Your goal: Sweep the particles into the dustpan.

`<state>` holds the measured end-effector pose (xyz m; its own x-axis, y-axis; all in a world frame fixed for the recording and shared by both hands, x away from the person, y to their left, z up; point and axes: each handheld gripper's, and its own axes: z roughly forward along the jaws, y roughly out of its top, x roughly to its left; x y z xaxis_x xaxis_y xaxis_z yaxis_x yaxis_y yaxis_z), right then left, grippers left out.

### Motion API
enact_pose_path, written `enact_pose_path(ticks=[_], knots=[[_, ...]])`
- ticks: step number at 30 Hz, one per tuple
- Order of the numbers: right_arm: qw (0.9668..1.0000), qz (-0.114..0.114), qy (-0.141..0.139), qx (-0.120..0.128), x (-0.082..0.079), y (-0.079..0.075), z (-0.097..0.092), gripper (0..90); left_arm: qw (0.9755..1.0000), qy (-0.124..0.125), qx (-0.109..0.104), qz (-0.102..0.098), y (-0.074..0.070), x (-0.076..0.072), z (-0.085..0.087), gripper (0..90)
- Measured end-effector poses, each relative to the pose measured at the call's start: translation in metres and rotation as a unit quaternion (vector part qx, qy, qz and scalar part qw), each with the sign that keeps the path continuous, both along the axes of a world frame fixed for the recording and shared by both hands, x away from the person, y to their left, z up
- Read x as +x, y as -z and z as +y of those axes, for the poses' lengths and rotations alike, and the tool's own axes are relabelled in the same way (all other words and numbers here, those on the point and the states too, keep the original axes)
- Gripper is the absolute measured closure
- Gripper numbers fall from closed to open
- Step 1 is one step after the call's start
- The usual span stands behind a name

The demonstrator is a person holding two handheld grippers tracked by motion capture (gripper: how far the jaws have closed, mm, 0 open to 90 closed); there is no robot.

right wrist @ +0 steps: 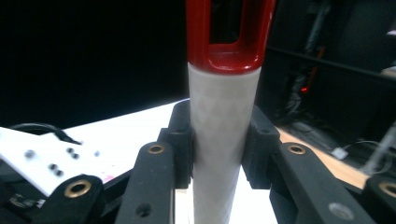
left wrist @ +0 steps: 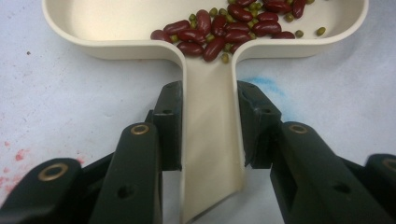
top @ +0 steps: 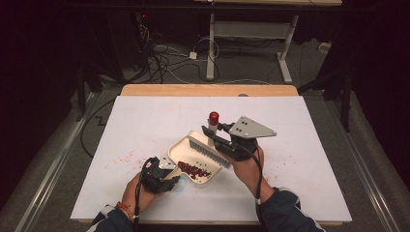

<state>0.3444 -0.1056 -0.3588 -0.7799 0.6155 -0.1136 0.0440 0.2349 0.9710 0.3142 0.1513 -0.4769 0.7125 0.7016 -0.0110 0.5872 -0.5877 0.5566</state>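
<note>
A cream dustpan [top: 186, 147] lies on the white table [top: 145, 116] with a heap of red kidney beans and small green beans [top: 193, 170] in it. My left gripper [top: 162, 174] is shut on the dustpan's flat handle [left wrist: 210, 140], its pads [left wrist: 170, 126] pressing both sides; the beans [left wrist: 224, 28] pile against the pan's near wall. My right gripper [top: 227, 140] is shut on the brush's white handle [right wrist: 224, 130], which ends in a red loop [right wrist: 229, 37]. The brush [top: 209, 153] stands tilted, bristles down in the pan and red tip [top: 213, 117] up.
Red specks and crumbs [top: 125, 157] are scattered on the white sheet left of the pan, with a few more [top: 285, 162] to the right. A wooden table edge [top: 208, 90] runs along the far side. Cables and desk legs [top: 210, 53] lie beyond on the floor.
</note>
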Motion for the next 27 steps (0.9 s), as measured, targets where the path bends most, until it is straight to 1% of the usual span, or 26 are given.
enact_pose_path(ticks=[2,3,4,5,6,8,9,10,12,15,16,18,19,21,22,25,26,27], knots=[[0.9999,-0.009,0.011,-0.007,0.001,-0.003,-0.009,69.6,1.0,0.002,0.002,-0.002,0.0,-0.001,0.0,63.3],[0.9999,-0.009,0.011,-0.007,0.001,-0.003,-0.009,69.6,1.0,0.002,0.002,-0.002,0.0,-0.001,0.0,63.3],[0.9997,-0.01,0.021,-0.01,0.002,-0.003,-0.02,69.6,1.0,0.002,0.002,-0.002,-0.001,-0.002,0.001,63.3],[0.9995,-0.011,0.026,-0.013,0.003,-0.003,-0.023,69.6,1.0,0.003,0.004,-0.003,-0.001,-0.002,0.001,63.3],[0.9992,-0.014,0.034,-0.017,0.004,-0.002,-0.028,69.6,1.0,0.003,0.004,-0.003,-0.001,-0.003,0.002,63.3],[0.9983,-0.014,0.046,-0.033,0.005,0.002,-0.035,69.6,1.0,0.003,0.005,-0.001,-0.001,-0.003,0.002,63.3],[0.9983,-0.014,0.046,-0.033,0.005,0.002,-0.035,69.6,1.0,0.004,0.005,0.0,0.0,-0.004,0.003,63.3],[0.9978,-0.009,0.051,-0.042,0.005,0.006,-0.043,69.6,1.0,0.005,0.007,0.0,0.0,-0.005,0.004,63.3],[0.9976,-0.003,0.05,-0.049,0.003,0.009,-0.05,69.6,0.9999,0.01,0.014,-0.001,-0.001,-0.009,0.004,63.3],[0.9966,-0.005,0.049,-0.066,-0.004,0.009,-0.061,69.6,0.9997,0.014,0.018,-0.005,-0.002,-0.012,0.002,63.2],[0.9964,-0.006,0.051,-0.068,-0.006,0.008,-0.067,69.6,0.9997,0.018,0.018,-0.005,-0.002,-0.015,0.001,63.1],[0.9963,-0.003,0.052,-0.068,-0.012,0.006,-0.077,69.6,0.9996,0.019,0.019,-0.005,-0.002,-0.016,0.001,63.2],[0.9963,-0.003,0.052,-0.068,-0.012,0.006,-0.077,69.6,0.9996,0.021,0.019,-0.004,-0.002,-0.018,0.001,63.2],[0.9964,0.003,0.049,-0.069,-0.019,0.007,-0.084,69.6,0.9996,0.021,0.017,-0.003,-0.001,-0.02,0.0,63.2],[0.9962,0.009,0.044,-0.074,-0.026,0.01,-0.086,69.6,0.9996,0.02,0.018,-0.003,-0.001,-0.02,-0.001,63.1],[0.9966,0.016,0.028,-0.076,-0.031,0.014,-0.08,69.6,0.9996,0.02,0.02,-0.004,0.0,-0.02,-0.003,63.1],[0.9966,0.016,0.028,-0.076,-0.031,0.014,-0.08,69.6,0.9996,0.021,0.021,-0.005,-0.001,-0.02,-0.004,63.1],[0.9966,0.016,0.022,-0.078,-0.033,0.016,-0.076,69.6,0.9995,0.022,0.023,-0.007,-0.001,-0.02,-0.006,63.0]])
